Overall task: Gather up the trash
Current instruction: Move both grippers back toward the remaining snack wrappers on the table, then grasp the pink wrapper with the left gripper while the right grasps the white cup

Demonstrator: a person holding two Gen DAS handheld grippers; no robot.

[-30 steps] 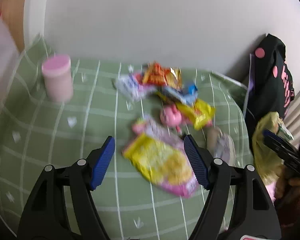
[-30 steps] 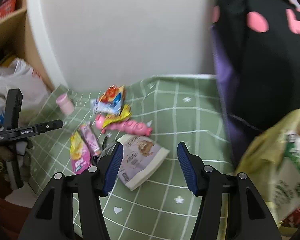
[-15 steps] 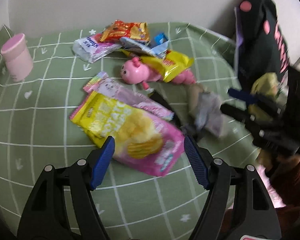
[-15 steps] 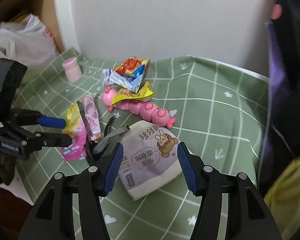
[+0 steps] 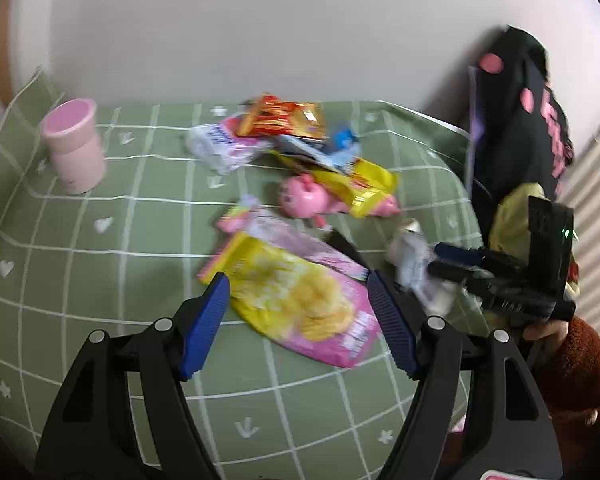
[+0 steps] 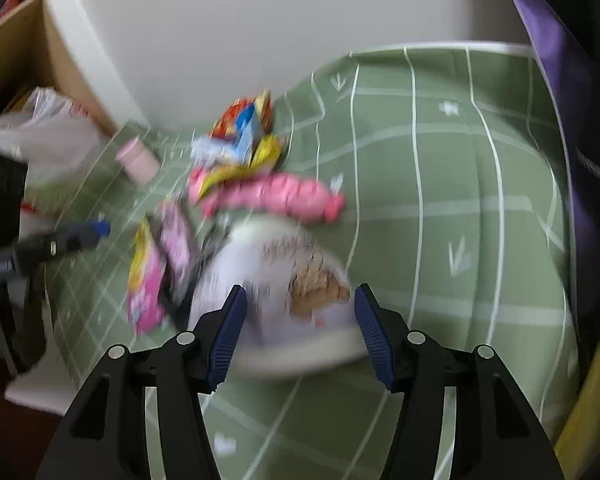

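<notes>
Snack wrappers lie scattered on a green checked tablecloth (image 5: 100,280). My left gripper (image 5: 300,320) is open, its blue pads on either side of a yellow and pink chip bag (image 5: 300,300). A pink striped wrapper (image 5: 284,240) lies just behind that bag. My right gripper (image 6: 298,322) is open over a white and lilac pouch (image 6: 284,276) and shows from the side as the right gripper (image 5: 460,264) in the left wrist view. Further back lie a red-orange packet (image 5: 284,120), a yellow wrapper (image 5: 356,188) and a pink pig toy (image 5: 304,200).
A pink lidded cup (image 5: 74,146) stands at the back left of the cloth. A black bag with pink dots (image 5: 516,120) and a yellow plastic bag (image 5: 512,220) hang at the right edge. A white wall (image 5: 260,32) closes the back. A shelf with plastic bags (image 6: 32,132) stands to the left.
Both grippers shifted, with the views swinging. The right gripper came lower over the white and lilac pouch. The left stays over the yellow chip bag. Both remain open.
</notes>
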